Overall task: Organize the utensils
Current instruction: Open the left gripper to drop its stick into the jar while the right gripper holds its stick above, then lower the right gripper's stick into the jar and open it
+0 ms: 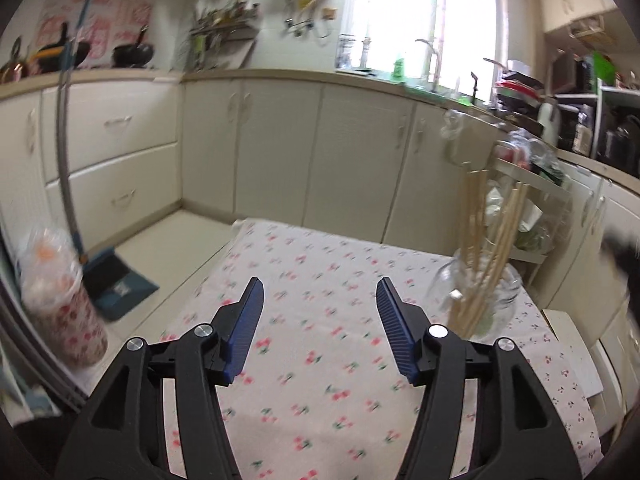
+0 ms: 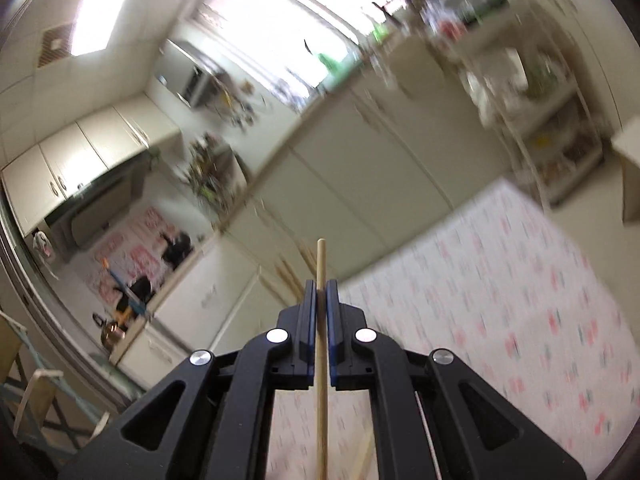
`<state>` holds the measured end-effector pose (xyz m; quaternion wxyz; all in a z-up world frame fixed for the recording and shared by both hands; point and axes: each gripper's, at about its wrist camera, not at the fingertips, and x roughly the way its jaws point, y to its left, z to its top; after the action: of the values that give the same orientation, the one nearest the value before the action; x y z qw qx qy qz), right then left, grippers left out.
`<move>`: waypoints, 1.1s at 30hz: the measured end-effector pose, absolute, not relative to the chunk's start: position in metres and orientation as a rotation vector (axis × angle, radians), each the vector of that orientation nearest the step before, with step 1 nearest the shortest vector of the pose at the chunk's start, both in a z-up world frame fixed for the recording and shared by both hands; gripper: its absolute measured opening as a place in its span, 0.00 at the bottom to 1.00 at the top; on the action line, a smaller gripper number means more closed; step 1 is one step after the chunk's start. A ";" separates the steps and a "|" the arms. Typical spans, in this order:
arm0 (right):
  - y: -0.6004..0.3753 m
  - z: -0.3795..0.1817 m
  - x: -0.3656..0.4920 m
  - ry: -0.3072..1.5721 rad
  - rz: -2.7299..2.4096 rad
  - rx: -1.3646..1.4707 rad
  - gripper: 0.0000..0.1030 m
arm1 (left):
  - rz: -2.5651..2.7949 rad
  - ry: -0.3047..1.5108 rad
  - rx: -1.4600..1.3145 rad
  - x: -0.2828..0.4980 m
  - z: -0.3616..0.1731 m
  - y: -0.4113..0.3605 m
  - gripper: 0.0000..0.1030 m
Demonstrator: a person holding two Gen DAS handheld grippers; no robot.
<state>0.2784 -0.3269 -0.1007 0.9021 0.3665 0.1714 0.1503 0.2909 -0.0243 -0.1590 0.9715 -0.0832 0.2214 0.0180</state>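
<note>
My left gripper (image 1: 320,292) is open and empty above the cherry-print tablecloth (image 1: 320,400). To its right a clear glass jar (image 1: 480,296) stands on the cloth near the far right corner, with several wooden chopsticks (image 1: 500,240) upright in it. My right gripper (image 2: 321,286) is shut on a single wooden chopstick (image 2: 321,264) that runs lengthwise between the jaws and sticks out past the tips. This view is tilted and blurred. Blurred chopstick tops (image 2: 292,276) show just left of the fingers.
Cream kitchen cabinets (image 1: 280,140) run behind the table. A dustpan and broom (image 1: 116,284) lean at the left, beside a plastic-wrapped container (image 1: 60,300). A wire rack (image 1: 532,208) with clutter stands behind the jar. The table's far edge (image 1: 340,236) is near.
</note>
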 end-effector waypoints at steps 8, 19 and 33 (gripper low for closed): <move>-0.288 -0.055 0.327 0.170 0.220 0.600 0.05 | 0.047 0.451 -0.242 0.291 -0.174 -0.009 0.55; -0.239 -0.050 0.374 0.042 0.115 0.390 0.05 | 0.034 0.478 -0.342 0.303 -0.185 0.005 0.57; -0.220 -0.085 0.368 0.121 0.104 0.292 0.05 | 0.020 0.489 -0.381 0.306 -0.190 0.007 0.59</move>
<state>0.3676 -0.2202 -0.0854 0.9862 0.1455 0.0601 0.0519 0.3058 0.0068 -0.1905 0.9523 -0.1874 0.2405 0.0099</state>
